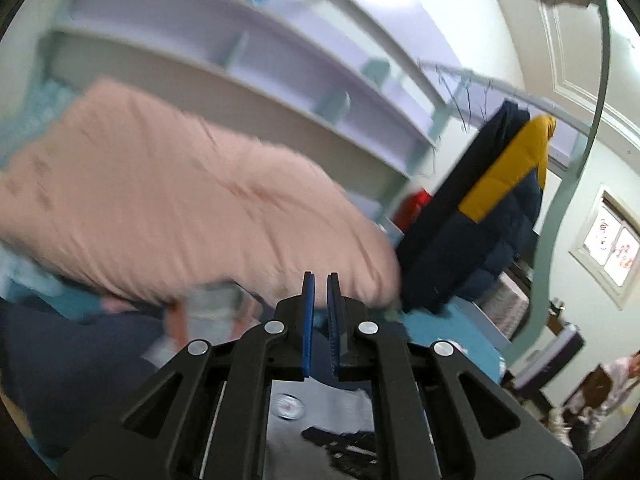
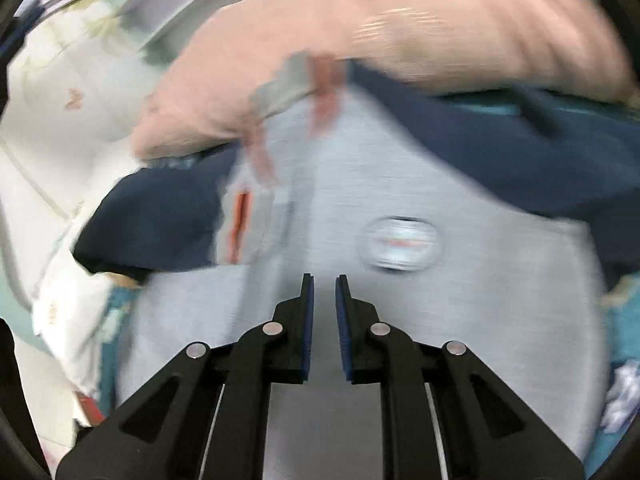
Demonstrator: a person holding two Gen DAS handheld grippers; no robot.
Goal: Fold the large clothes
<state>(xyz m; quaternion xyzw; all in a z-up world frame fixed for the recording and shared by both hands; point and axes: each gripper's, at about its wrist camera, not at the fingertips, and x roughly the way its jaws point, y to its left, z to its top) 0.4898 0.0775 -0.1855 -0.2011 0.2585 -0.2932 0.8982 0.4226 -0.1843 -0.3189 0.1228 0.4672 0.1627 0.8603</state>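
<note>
Lying under fingers (image 2: 344,320): grey-navy top (image 2: 460,320)

Soft, even daylight is filling both fisheye views, a bright window (image 1: 608,240) is glaring at far right, motion blur is smearing the pink quilt (image 1: 168,192) and grey garment (image 2: 360,280), and edges are bending and darkening.

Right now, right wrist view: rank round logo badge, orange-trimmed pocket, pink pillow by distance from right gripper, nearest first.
From the right gripper:
1. Round logo badge, just ahead and a bit right, on the grey garment.
2. Orange-trimmed pocket, ahead to the left, by the navy sleeve.
3. Pink pillow, farthest, across the top, beyond the garment.
</note>
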